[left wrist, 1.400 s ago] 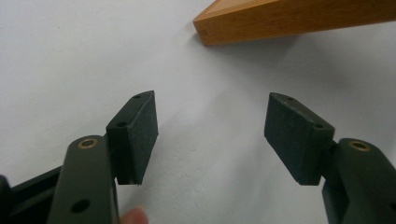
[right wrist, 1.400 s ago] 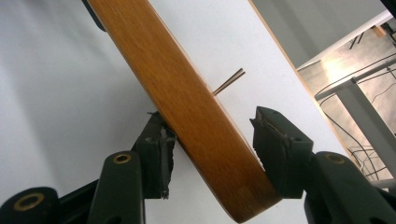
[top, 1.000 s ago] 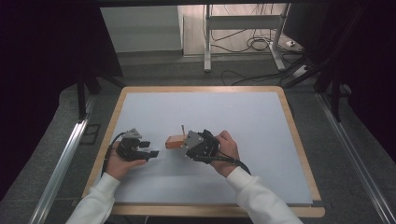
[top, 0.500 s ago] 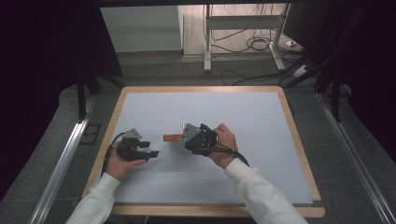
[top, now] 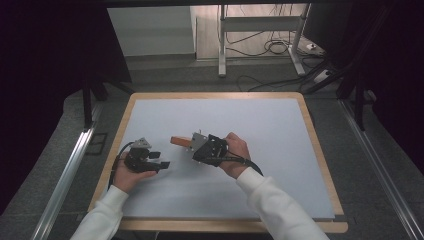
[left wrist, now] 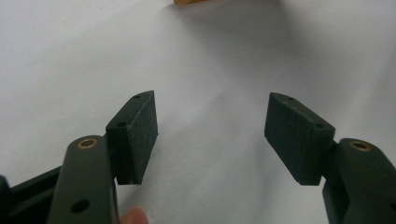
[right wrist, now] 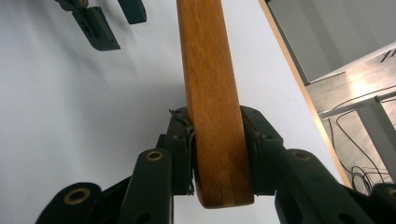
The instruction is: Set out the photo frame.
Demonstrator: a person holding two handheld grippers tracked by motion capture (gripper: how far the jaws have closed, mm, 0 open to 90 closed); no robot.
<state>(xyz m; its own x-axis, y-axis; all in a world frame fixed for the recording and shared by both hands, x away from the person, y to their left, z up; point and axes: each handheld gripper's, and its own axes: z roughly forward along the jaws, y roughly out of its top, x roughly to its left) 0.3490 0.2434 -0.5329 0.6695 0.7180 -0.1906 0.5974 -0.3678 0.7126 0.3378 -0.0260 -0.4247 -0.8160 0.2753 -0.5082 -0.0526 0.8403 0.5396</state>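
Long axis of the orange-brown wooden block [right wrist: 212, 98] runs straight out from your right tool [right wrist: 217, 154], whose closing jaws clamp its near end; your left tool [left wrist: 212, 135] stands open, empty.

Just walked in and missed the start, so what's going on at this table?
A person at a white table works a gripper in each hand. The right gripper has just been closing its jaws, and its pads now clamp a wooden block, which sticks out to the left in the high view. The left gripper rests nearby on the table with its jaws open and nothing between them.
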